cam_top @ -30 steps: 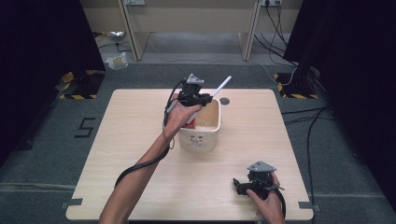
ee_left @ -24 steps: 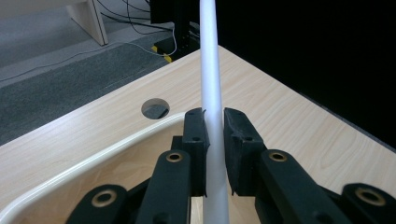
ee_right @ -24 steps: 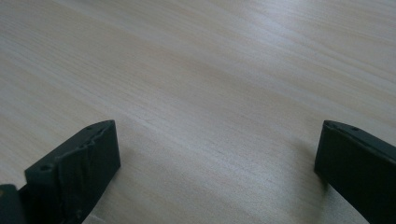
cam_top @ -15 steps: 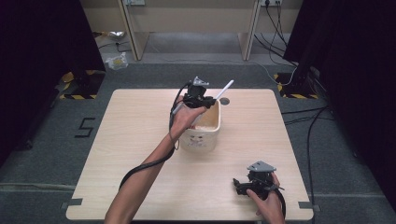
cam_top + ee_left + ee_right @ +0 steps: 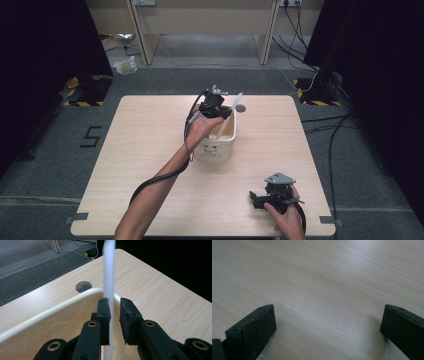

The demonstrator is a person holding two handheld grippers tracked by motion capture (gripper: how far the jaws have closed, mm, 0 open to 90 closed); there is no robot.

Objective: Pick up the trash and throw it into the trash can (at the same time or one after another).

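From the high view, the left gripper [image 5: 216, 106] is held over the far-left corner of a cream tub [image 5: 218, 138] that stands near the middle of the wooden table [image 5: 145, 150]. A white stick [image 5: 229, 114] slants out of its jaws, its lower end down inside the tub and its upper end pointing toward a round cable hole [image 5: 241, 108] in the tabletop just beyond the rim. The right gripper [image 5: 256, 199] lies low near the front right corner, well apart from the tub. Cables trail across the grey floor behind the table.

In the left gripper view, the jaws stand narrow with the white stick [image 5: 109, 277] between them. It lies against the left pad; whether the right pad presses on it is hard to tell, since a thin gap seems to show there. The tub's rim [image 5: 62, 305] curves below, with the cable hole [image 5: 83, 286] beyond.

In the right gripper view, the jaws stand wide apart with bare tabletop [image 5: 324, 285] between them.
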